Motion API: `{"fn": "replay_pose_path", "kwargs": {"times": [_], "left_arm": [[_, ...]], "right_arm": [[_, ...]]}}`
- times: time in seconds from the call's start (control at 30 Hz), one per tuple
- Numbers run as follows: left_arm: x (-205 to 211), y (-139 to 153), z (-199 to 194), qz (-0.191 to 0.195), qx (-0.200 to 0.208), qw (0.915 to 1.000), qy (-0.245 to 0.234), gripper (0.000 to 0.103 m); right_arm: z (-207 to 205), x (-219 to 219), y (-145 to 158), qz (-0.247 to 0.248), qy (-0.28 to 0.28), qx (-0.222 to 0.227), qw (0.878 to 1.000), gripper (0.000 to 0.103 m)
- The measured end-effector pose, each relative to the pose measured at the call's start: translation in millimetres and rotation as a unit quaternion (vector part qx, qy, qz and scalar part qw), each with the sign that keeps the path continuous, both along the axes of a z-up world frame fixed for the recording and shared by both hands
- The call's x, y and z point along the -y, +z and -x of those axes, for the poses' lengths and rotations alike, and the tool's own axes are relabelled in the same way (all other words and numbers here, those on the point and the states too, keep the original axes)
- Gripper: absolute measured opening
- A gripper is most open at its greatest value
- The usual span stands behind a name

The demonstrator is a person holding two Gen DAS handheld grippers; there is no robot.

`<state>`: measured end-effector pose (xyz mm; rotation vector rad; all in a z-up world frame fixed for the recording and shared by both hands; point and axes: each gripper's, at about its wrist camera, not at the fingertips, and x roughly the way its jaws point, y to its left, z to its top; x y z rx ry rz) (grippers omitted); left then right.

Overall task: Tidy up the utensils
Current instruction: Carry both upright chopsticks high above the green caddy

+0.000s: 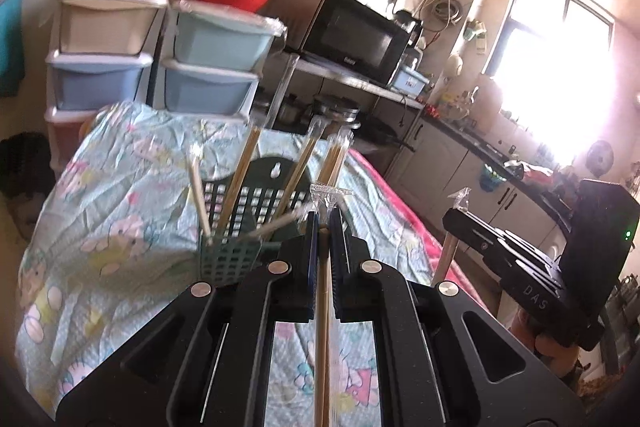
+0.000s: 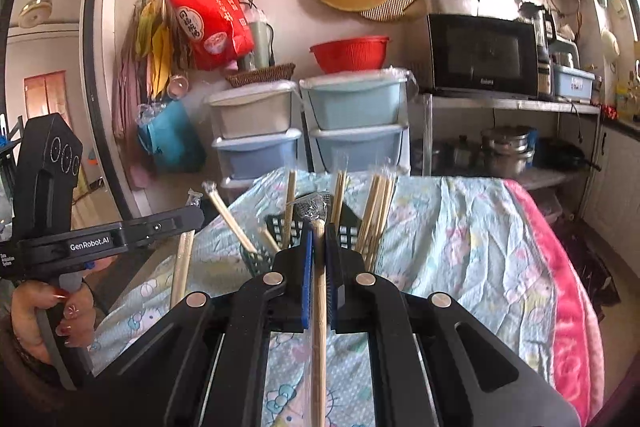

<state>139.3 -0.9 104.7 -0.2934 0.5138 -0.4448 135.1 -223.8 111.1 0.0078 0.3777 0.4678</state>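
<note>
A dark green perforated basket (image 1: 228,263) (image 2: 256,259) stands on a table under a light blue flowered cloth (image 1: 120,195). Several plastic-wrapped wooden chopsticks (image 1: 240,171) (image 2: 376,211) lean upright in it. My left gripper (image 1: 324,223) is shut on a wrapped chopstick pair (image 1: 323,327), its wrapper end poking out past the fingertips, just in front of the basket. My right gripper (image 2: 319,231) is shut on another wrapped pair (image 2: 319,307), also close before the basket. Each view shows the other gripper to the side, the right gripper (image 1: 454,217) and the left gripper (image 2: 194,217), each with chopsticks hanging below.
Stacked plastic drawers (image 2: 352,131) and a red colander (image 2: 348,53) stand behind the table. A microwave (image 2: 480,55) sits on a metal shelf with pots (image 2: 506,151) beneath. A pink blanket (image 2: 568,307) edges the table's right side. A hand (image 2: 48,311) holds the left gripper's handle.
</note>
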Motion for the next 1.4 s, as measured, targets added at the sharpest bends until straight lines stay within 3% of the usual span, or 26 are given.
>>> {"fn": "replay_pose_path", "kwargs": {"times": [0.3,0.67,1.4], "left_arm": [[-5,38,-2,0.007,0.050,0.9987,0.008,0.003],[-22,87,-16,0.009,0.113,0.9920,0.056,0.003],[-32,116,-72,0.011,0.164,0.9770,0.135,0.003]], "right_arm": [[0,0,30,-0.005,-0.010,0.046,0.999,0.006],[-9,-9,64,-0.011,-0.012,0.095,0.995,0.006],[-45,-31,103,-0.027,-0.011,0.188,0.982,0.006]]}}
